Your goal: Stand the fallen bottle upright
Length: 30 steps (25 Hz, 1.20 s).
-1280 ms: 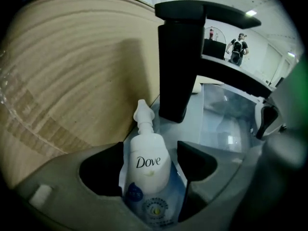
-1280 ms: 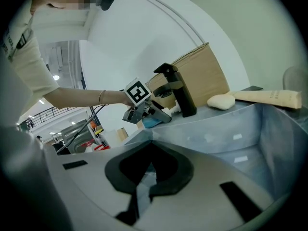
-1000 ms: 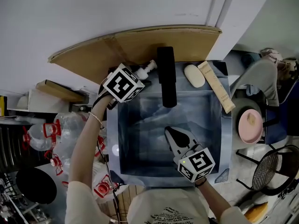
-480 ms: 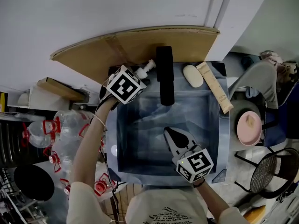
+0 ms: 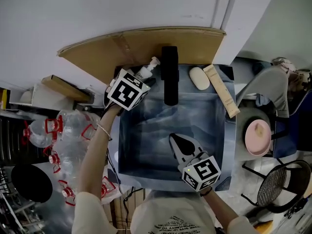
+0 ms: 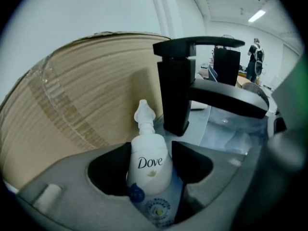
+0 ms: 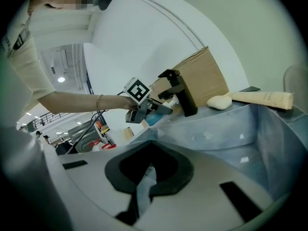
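A white Dove pump bottle [image 6: 148,150] lies between the pads of my left gripper [image 6: 152,174], which is shut on its body; the jaws have just been closing round it. It sits at the sink's back left corner, pump head [image 5: 150,66] tilted toward the cardboard. In the head view the left gripper [image 5: 143,78] is beside the black faucet [image 5: 169,77]. My right gripper [image 5: 174,139] hangs over the basin, shut and holding nothing. The right gripper view shows its pads [image 7: 159,186] together and the bottle [image 7: 153,115] far off.
The steel sink [image 5: 217,130] takes up the middle, and cardboard [image 5: 141,43] leans on the wall behind it. A soap bar [image 5: 197,78] and a beige tube [image 5: 221,90] lie on the back right rim. Plastic bottles [image 5: 63,135] pile at left, a pink plate [image 5: 257,137] at right.
The left gripper has closed on the bottle and risen slightly, tipping the pump end upward. The right gripper has kept still.
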Available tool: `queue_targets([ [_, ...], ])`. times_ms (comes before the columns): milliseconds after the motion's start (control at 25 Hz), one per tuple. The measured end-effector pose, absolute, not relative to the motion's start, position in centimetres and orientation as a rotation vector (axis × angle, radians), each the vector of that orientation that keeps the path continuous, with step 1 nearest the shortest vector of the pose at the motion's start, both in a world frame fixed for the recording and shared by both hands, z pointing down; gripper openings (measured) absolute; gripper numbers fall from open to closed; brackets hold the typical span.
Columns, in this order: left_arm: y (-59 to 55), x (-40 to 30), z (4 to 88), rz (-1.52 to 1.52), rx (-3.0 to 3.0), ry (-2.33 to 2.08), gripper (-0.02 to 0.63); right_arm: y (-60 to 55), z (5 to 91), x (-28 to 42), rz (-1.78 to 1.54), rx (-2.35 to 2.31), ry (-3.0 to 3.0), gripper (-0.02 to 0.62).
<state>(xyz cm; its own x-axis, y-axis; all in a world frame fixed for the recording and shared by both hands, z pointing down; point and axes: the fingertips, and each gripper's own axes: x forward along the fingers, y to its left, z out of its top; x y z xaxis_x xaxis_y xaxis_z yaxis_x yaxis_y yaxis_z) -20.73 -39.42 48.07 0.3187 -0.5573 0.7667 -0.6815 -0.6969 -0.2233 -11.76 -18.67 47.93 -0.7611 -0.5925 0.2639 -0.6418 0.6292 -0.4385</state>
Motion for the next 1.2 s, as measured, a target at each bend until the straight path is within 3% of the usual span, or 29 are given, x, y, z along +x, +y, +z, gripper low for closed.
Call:
queue_targets([
  [1200, -38.9, -23.4, 39.9, 0.086, 2.589, -1.673, 0.278, -20.9, 45.9, -14.9, 0.708, 1.157, -2.799, 0.005],
])
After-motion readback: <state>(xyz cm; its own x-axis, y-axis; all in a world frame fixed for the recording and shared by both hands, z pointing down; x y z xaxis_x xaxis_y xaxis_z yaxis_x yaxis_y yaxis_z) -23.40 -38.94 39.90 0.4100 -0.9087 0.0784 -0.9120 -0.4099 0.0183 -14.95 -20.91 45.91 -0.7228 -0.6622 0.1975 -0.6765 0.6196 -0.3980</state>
